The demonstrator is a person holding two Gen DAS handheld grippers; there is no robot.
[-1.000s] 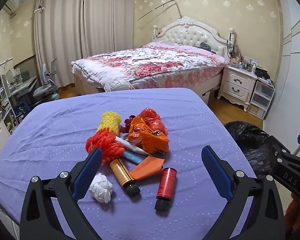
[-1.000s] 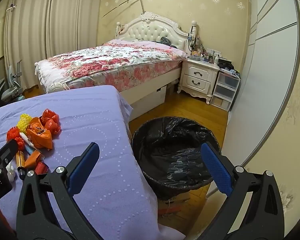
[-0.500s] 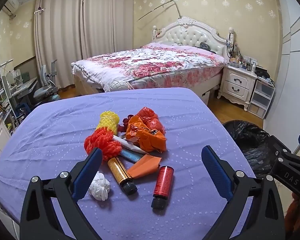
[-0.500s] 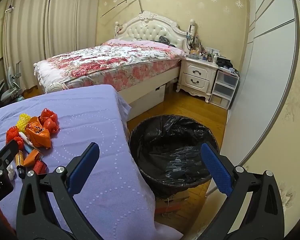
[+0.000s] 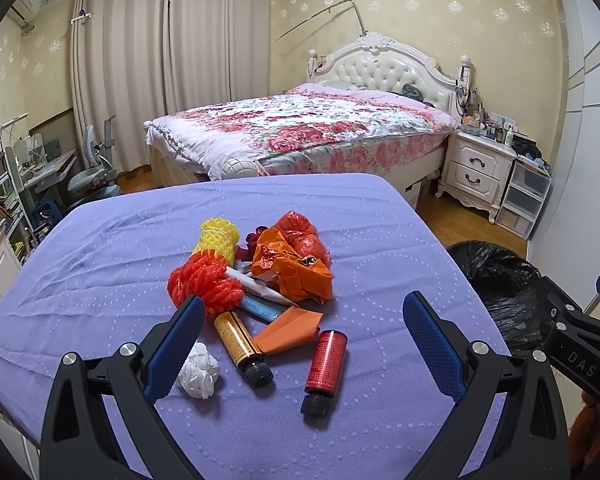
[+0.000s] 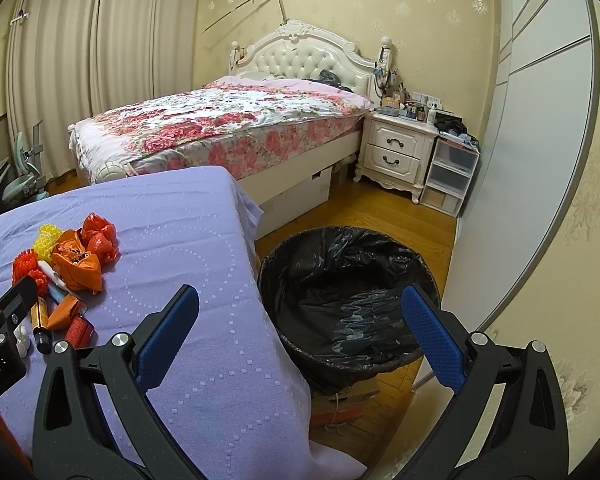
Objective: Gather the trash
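A heap of trash lies on the purple-covered table [image 5: 100, 264]: a red bottle [image 5: 325, 364], an amber bottle [image 5: 241, 346], a white paper wad [image 5: 199, 372], an orange wrapper [image 5: 290, 330], red foam net [image 5: 202, 286], yellow foam net [image 5: 216, 238] and crumpled orange bags [image 5: 292, 264]. My left gripper [image 5: 300, 344] hovers open just above the near bottles, holding nothing. My right gripper [image 6: 300, 340] hangs open and empty over the table's right edge, facing the black-lined bin [image 6: 348, 300] on the floor. The heap [image 6: 68, 264] shows at far left in the right wrist view.
A bed with a floral cover [image 5: 300, 132] stands behind the table. A white nightstand [image 6: 396, 156] and plastic drawers [image 6: 448, 180] sit at the back right. A wardrobe wall [image 6: 540, 160] runs along the right. A desk and chair [image 5: 88, 176] stand at left.
The left view has pulled back slightly, so the trash sits a little higher and farther in frame. The right gripper has shifted a bit, bringing the bin more to the centre. Both stay open.
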